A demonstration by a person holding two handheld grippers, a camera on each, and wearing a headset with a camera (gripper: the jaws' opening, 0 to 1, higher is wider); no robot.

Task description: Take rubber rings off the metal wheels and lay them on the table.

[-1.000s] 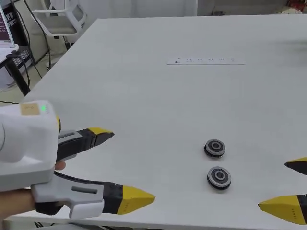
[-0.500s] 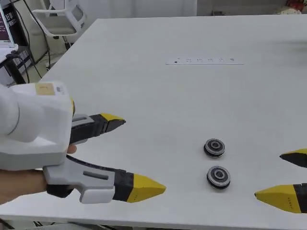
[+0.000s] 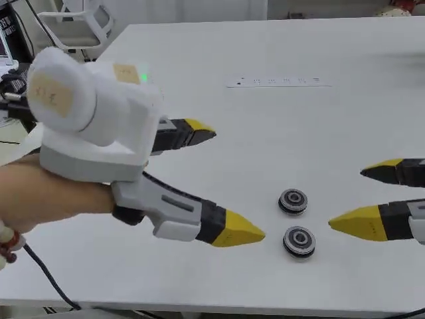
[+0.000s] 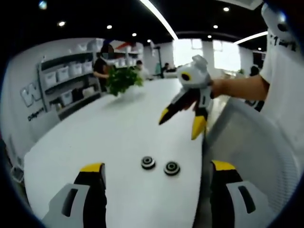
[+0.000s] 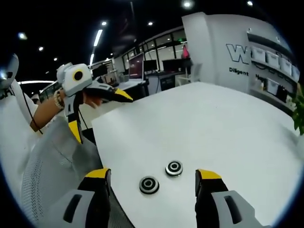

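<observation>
White table (image 3: 199, 60) carries two metal wheels (image 3: 293, 201) (close together); left gripper (image 3: 238, 185) and right gripper (image 3: 346, 198) fingers spread wide.

White table (image 3: 299, 40) spans the head view, socket strip (image 3: 277, 82) upper centre, white office chair (image 3: 70, 30) upper left. Left gripper view: shelving (image 4: 71, 80) with bins at left, green plant (image 4: 122, 80) upper centre, bright windows (image 4: 192, 51) upper right, ceiling strip light (image 4: 156, 16) at top. Right gripper view: white lettered wall (image 5: 247, 52) upper right.
</observation>
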